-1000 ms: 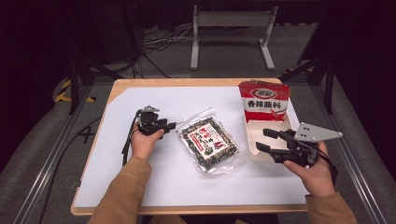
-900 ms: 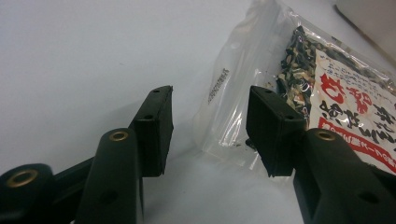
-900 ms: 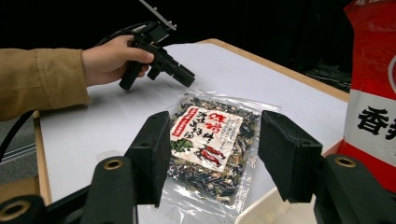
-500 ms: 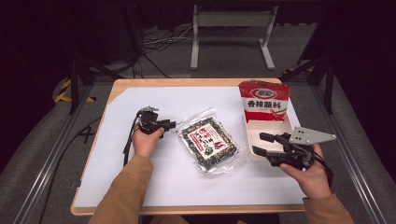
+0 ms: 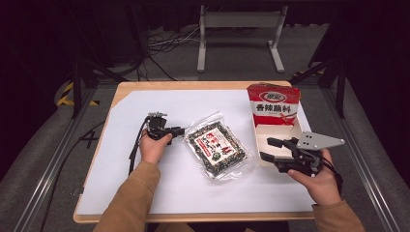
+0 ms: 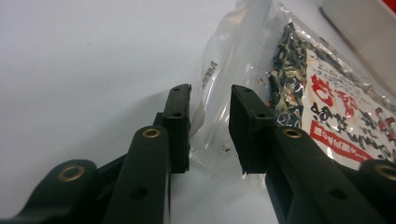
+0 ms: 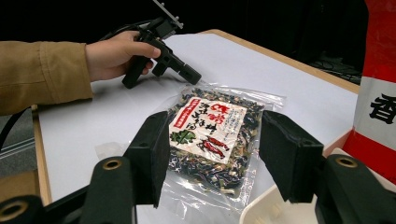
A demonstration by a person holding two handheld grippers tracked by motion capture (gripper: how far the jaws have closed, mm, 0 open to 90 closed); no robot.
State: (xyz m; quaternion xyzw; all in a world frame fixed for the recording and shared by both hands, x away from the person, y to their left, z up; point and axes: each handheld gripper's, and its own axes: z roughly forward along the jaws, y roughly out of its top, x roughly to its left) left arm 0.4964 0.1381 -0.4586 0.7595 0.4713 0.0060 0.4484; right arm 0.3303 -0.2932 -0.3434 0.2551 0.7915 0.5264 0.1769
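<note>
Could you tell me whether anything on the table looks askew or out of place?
The clear seaweed snack packet lies skewed on the white mat, its edge between the left gripper's closing jaws. The red bag stands upright in the white box. Nothing is spilled.

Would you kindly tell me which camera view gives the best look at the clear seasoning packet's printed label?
The right gripper view: the clear packet lies whole and near, its label sharp. The high view shows the packet complete but small. The left gripper view catches its sealed edge between the left tongs and part of the label.
</note>
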